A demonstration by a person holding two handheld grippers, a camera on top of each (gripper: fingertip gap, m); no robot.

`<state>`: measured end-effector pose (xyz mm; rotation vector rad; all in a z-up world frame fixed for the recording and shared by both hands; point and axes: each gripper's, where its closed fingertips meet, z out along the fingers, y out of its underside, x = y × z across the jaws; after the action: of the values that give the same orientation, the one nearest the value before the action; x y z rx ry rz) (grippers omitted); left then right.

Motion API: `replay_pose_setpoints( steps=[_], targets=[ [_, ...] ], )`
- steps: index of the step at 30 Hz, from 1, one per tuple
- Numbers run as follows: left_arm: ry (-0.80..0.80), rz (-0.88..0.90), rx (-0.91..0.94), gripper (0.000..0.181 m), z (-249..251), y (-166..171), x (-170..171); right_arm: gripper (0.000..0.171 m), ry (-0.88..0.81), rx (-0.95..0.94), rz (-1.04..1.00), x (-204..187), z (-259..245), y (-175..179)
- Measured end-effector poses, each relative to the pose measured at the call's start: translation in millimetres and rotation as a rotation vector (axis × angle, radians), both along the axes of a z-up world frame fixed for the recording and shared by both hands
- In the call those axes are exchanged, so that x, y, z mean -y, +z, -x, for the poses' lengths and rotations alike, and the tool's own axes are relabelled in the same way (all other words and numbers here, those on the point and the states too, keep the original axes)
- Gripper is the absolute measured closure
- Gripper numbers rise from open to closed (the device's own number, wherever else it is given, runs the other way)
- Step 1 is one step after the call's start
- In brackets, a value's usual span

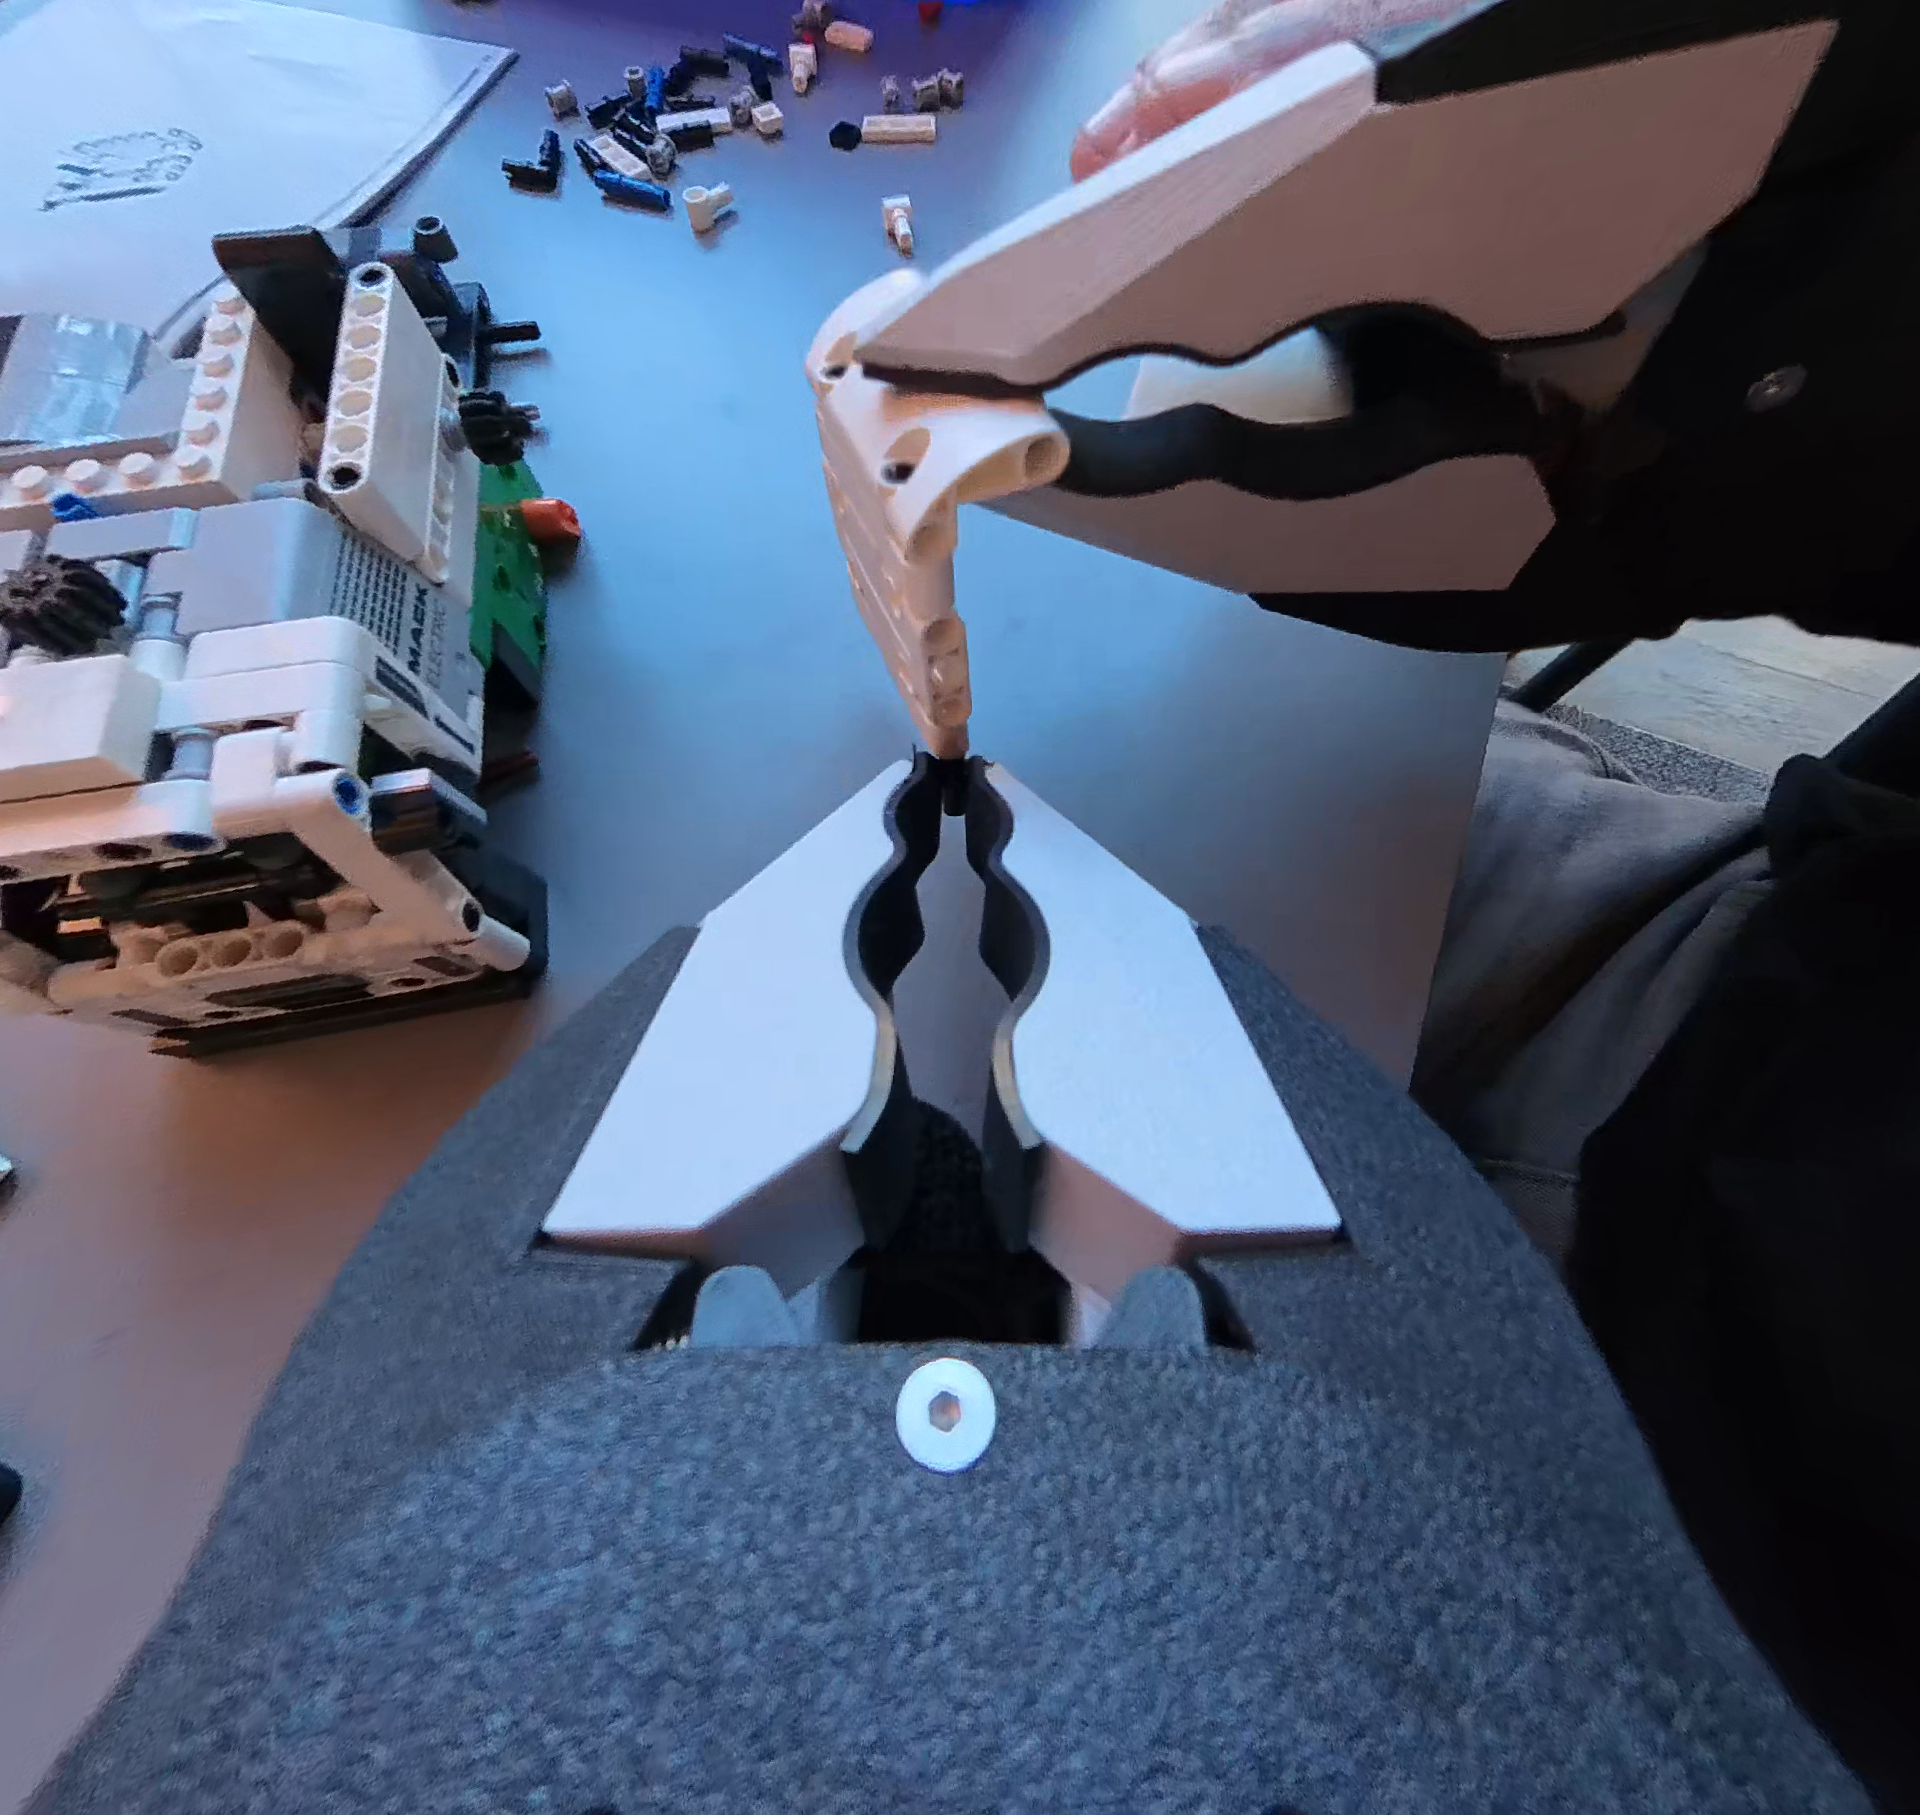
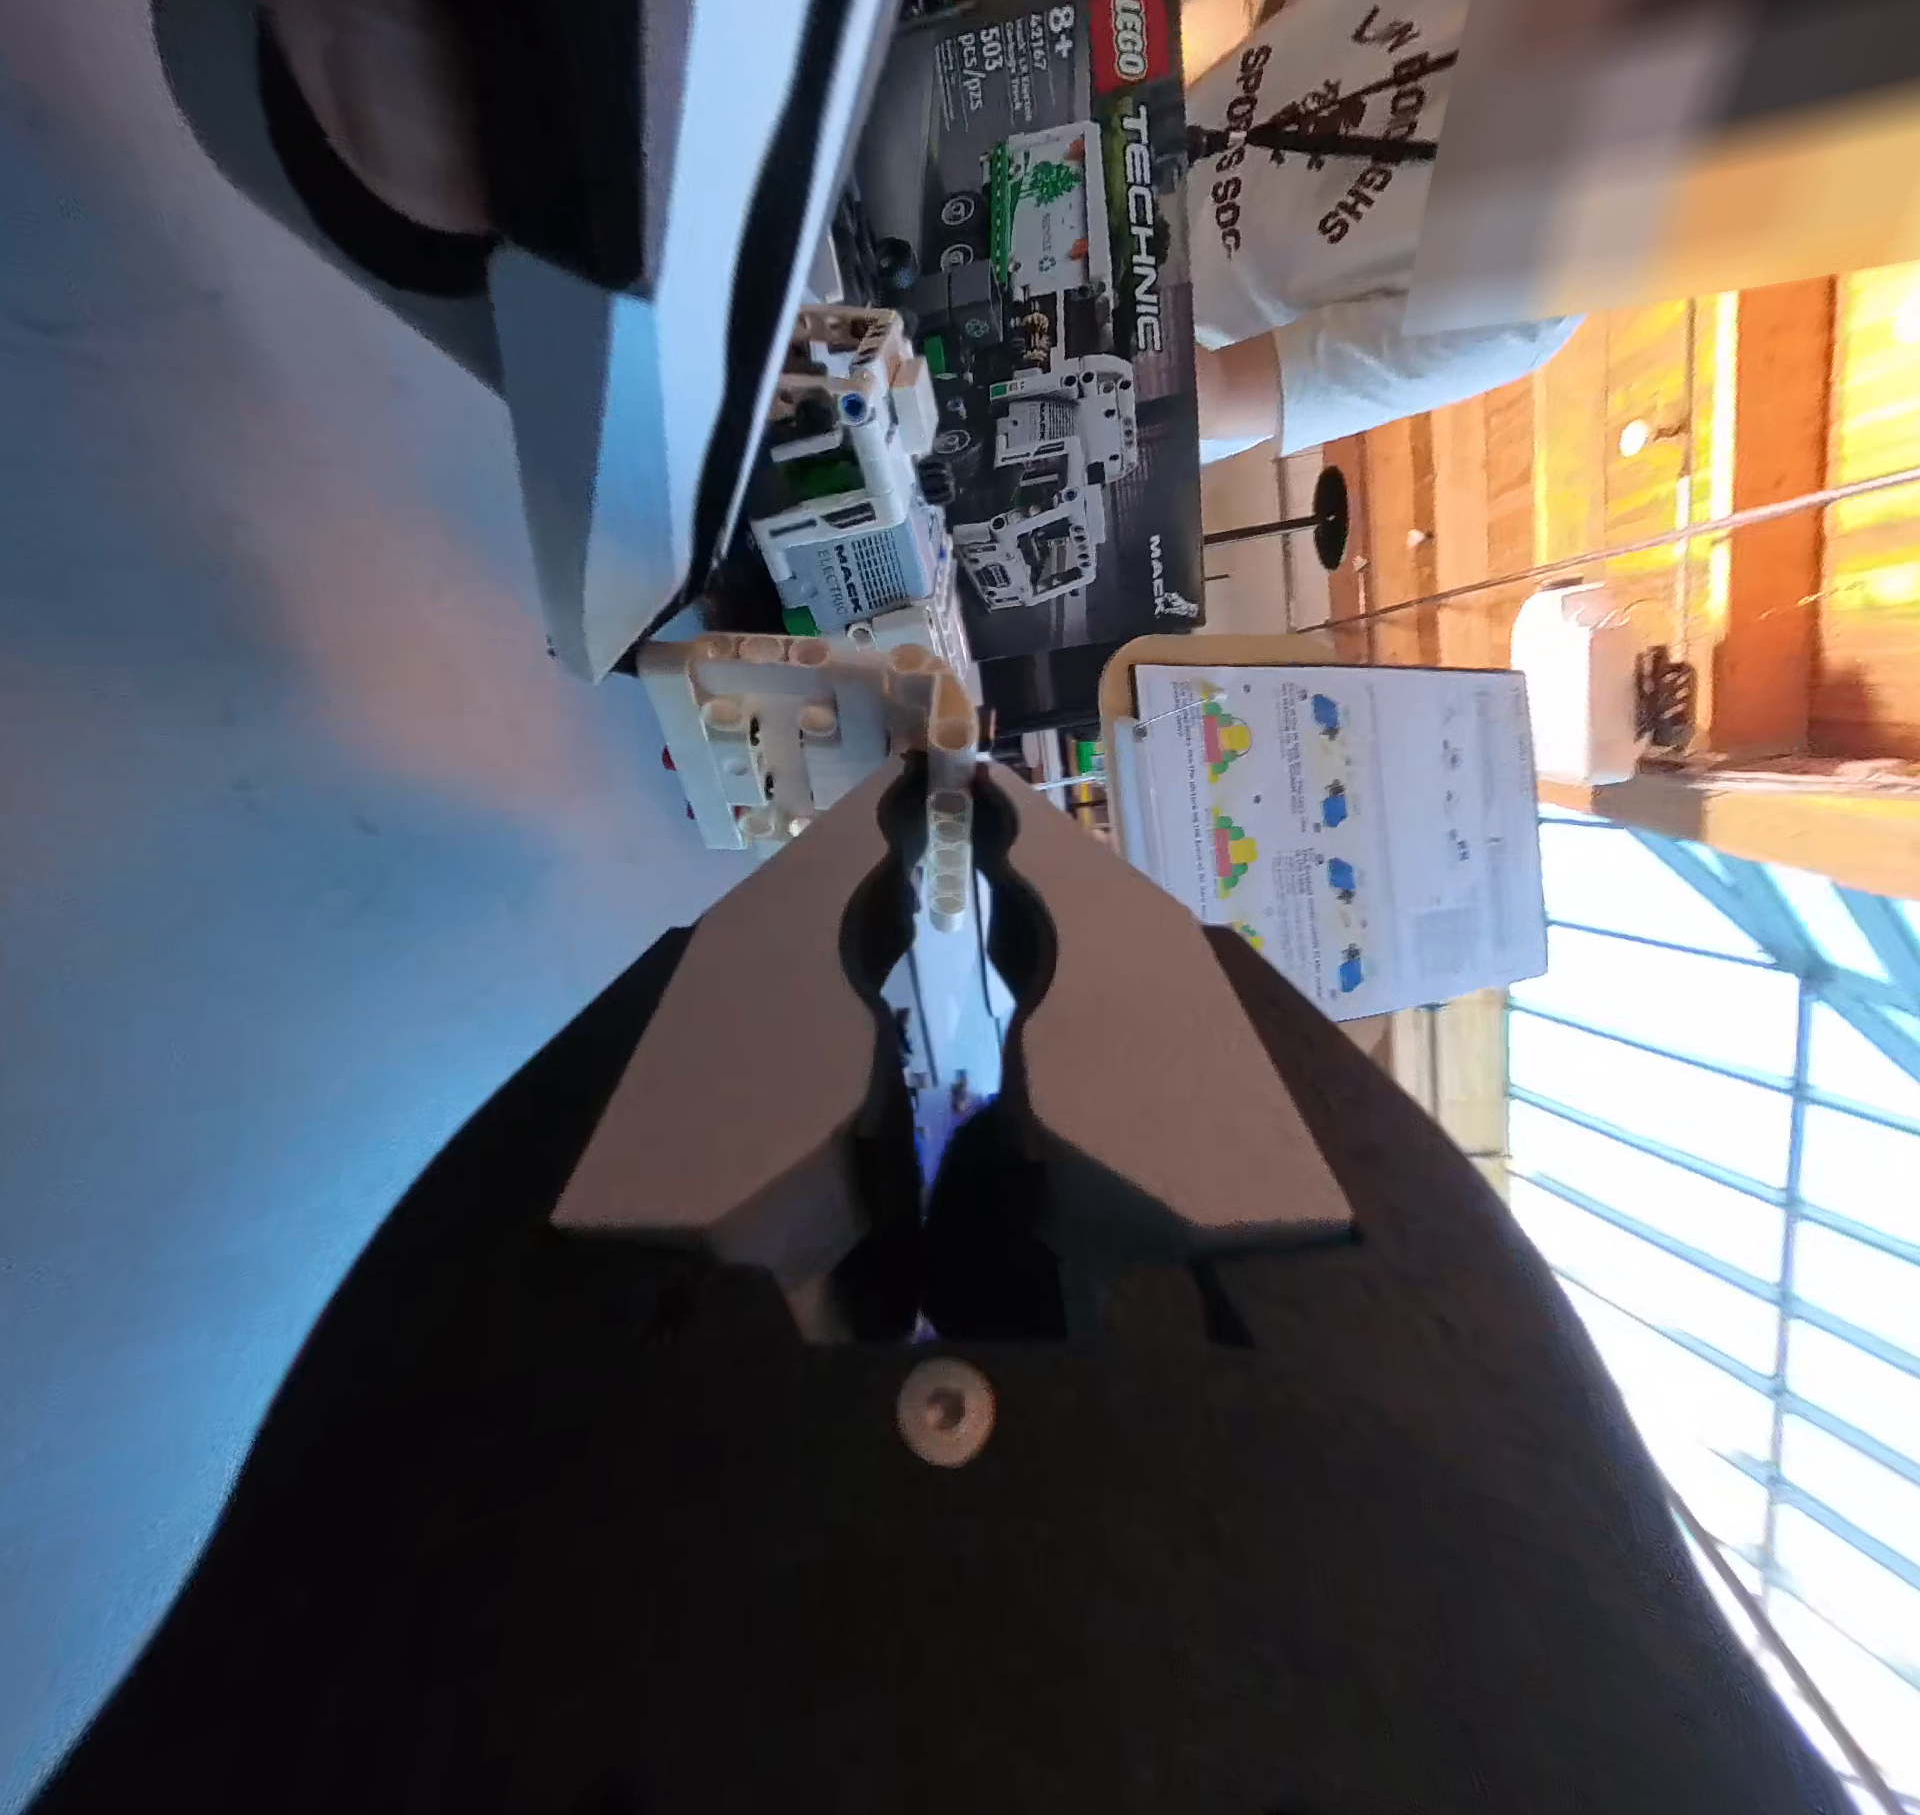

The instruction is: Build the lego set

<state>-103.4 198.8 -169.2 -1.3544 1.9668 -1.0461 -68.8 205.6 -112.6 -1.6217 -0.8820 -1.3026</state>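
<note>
Two grippers meet in mid-air above the grey tabletop (image 1: 675,643), over a bare stretch between the half-built white, grey and green truck model (image 1: 260,643) and the table's right edge. The right gripper (image 1: 956,394) is pinched on the upper end of a white angled plastic panel with pin holes (image 1: 904,560); the panel's long axis hangs nearly straight down. The left gripper (image 1: 951,778) is pressed together on a small black pin (image 1: 952,786) at the panel's lowest tip. Loose small black, tan and blue pieces (image 1: 707,113) lie scattered farther back, well apart from both.

From the right wrist view the panel (image 2: 790,726) spreads leftward beyond the right gripper (image 2: 948,778).
</note>
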Motion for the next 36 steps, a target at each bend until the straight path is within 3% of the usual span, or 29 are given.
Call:
replay_pose_setpoints(
  steps=[1,10,23,30,36],
  targets=[
    [-0.002,-0.008,-0.009,0.178,0.1,-1.7,0.3,0.165,-0.001,0.012,0.006,-0.2,1.5,-1.2],
    [0.018,0.000,-0.017,0.178,-1.0,-2.5,-2.9,0.165,-0.054,-0.069,-0.008,-1.2,-3.2,-6.7],
    [0.093,0.140,0.090,0.179,-3.4,20.0,-17.6,0.164,-0.182,-0.376,-0.136,-4.6,-18.3,-3.9],
    [0.148,0.162,0.287,0.178,-6.4,49.3,-26.5,0.164,-0.147,-0.843,-0.242,-13.6,-29.9,-1.9],
    [0.215,-0.001,0.426,0.179,-8.9,61.7,-32.1,0.164,-0.052,-1.010,-0.279,-21.6,-30.8,4.1]
  ],
)
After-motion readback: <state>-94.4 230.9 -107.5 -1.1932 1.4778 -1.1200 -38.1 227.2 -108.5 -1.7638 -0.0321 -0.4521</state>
